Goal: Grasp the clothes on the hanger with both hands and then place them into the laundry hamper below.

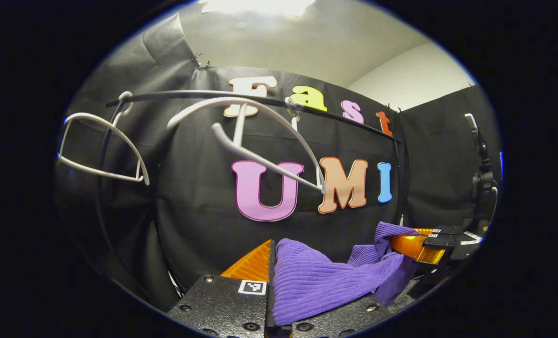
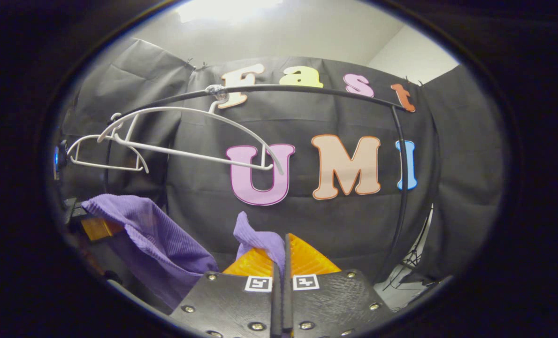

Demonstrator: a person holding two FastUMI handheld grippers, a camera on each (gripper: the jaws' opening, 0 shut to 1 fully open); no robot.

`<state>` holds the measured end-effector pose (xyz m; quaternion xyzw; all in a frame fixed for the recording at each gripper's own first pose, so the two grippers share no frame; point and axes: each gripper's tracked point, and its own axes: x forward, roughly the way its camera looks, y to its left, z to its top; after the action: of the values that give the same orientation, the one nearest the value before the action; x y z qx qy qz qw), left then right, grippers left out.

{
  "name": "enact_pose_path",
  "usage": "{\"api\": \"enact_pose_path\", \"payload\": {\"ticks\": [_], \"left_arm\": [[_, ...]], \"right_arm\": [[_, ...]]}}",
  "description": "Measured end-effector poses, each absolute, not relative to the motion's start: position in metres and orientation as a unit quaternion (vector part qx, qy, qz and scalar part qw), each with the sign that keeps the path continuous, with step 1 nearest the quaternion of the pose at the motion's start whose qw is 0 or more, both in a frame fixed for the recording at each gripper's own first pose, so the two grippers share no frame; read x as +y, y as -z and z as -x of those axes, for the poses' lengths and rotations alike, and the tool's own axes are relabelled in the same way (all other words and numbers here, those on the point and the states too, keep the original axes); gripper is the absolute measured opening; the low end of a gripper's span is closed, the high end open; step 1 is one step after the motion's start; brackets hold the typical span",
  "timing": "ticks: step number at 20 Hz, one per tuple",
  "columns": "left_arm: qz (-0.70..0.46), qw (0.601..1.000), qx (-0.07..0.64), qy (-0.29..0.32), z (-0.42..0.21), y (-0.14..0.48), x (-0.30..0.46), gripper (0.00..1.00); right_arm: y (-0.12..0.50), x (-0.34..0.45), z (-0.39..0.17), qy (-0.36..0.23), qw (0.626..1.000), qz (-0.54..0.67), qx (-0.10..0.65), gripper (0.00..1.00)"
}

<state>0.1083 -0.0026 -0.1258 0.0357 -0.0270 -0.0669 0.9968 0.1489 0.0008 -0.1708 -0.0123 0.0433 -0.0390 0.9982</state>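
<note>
Both grippers were clamped on the purple garment (image 1: 316, 277): left gripper (image 1: 270, 267), right gripper (image 2: 283, 256). Garment hung between them, below the bare white hanger (image 2: 189, 136) on the rail (image 2: 307, 89).

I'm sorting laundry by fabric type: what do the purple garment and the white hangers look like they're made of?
The purple garment looks like a soft ribbed knit, matte: fine parallel ridges run across it and it drapes limply between the left gripper and right gripper. The white hangers look like smooth coated wire or plastic; thin, rigid, slightly glossy rods. Which one is unclear.
</note>
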Motion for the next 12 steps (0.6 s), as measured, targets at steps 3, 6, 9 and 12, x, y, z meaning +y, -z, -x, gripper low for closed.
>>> {"api": "enact_pose_path", "payload": {"ticks": [3, 6, 9, 12], "left_arm": [[-0.022, 0.996, -0.032, 0.075, -0.115, 0.126, -0.023, 0.05], [-0.025, 0.995, -0.027, 0.090, -0.124, 0.131, -0.041, 0.05], [-0.027, 0.994, -0.030, 0.104, -0.130, 0.137, -0.054, 0.05], [-0.041, 0.994, -0.033, 0.097, -0.140, 0.148, -0.052, 0.05]], "right_arm": [[0.162, 0.008, -0.151, 0.031, 0.999, 0.000, 0.033, 0.02], [0.161, 0.015, -0.153, 0.023, 0.999, 0.004, 0.029, 0.02], [0.160, 0.014, -0.158, 0.028, 1.000, 0.002, 0.013, 0.02], [0.173, 0.007, -0.166, 0.044, 0.999, 0.004, 0.011, 0.02]]}}
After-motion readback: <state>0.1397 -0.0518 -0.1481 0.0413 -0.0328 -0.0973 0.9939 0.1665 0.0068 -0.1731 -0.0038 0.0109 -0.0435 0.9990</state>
